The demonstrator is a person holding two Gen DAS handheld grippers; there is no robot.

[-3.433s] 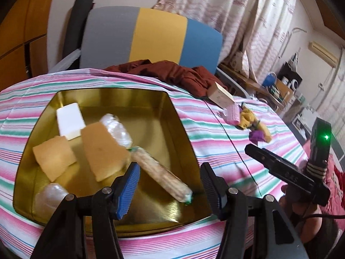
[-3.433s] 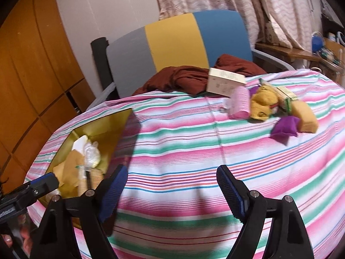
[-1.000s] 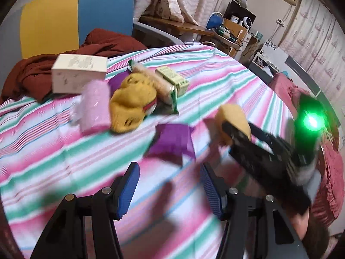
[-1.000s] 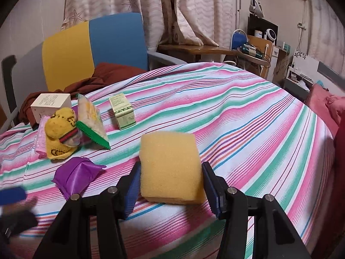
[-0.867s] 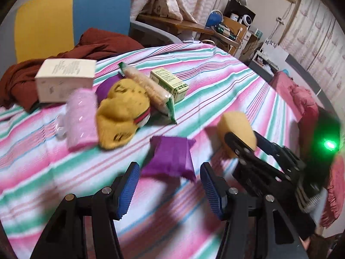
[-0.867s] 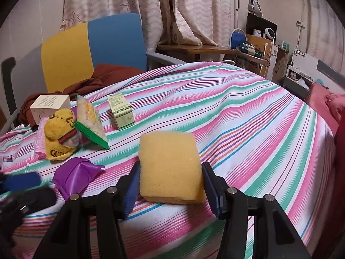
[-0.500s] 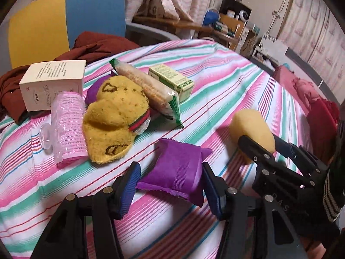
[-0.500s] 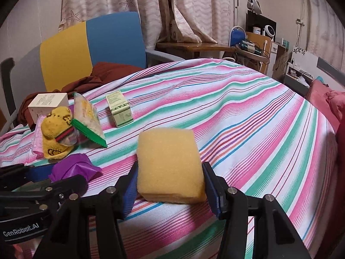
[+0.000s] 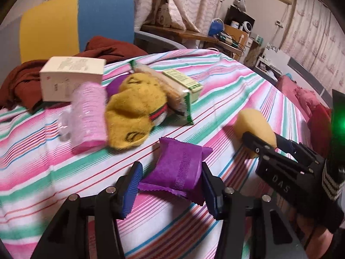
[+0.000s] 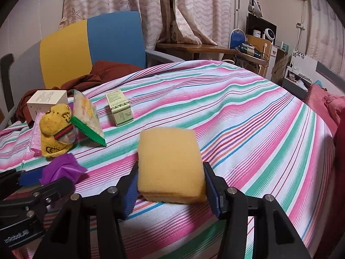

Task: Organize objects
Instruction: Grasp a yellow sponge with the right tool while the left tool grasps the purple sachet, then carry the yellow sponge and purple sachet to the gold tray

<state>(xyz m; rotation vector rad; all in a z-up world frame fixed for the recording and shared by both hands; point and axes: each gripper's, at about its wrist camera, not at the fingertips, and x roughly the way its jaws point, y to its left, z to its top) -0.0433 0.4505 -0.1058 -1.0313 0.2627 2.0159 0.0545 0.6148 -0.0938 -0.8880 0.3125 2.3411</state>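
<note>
Between the blue pads of my left gripper [image 9: 171,182] lay the purple packet [image 9: 177,168] on the striped cloth [image 9: 226,90] — my jaws had just been closing and both pads touched its sides. Beside it, my right gripper [image 10: 170,186] clamped the yellow sponge [image 10: 169,164] squarely by its two edges — its near end sat low between the pads, its far end jutting forward over the cloth.
</note>
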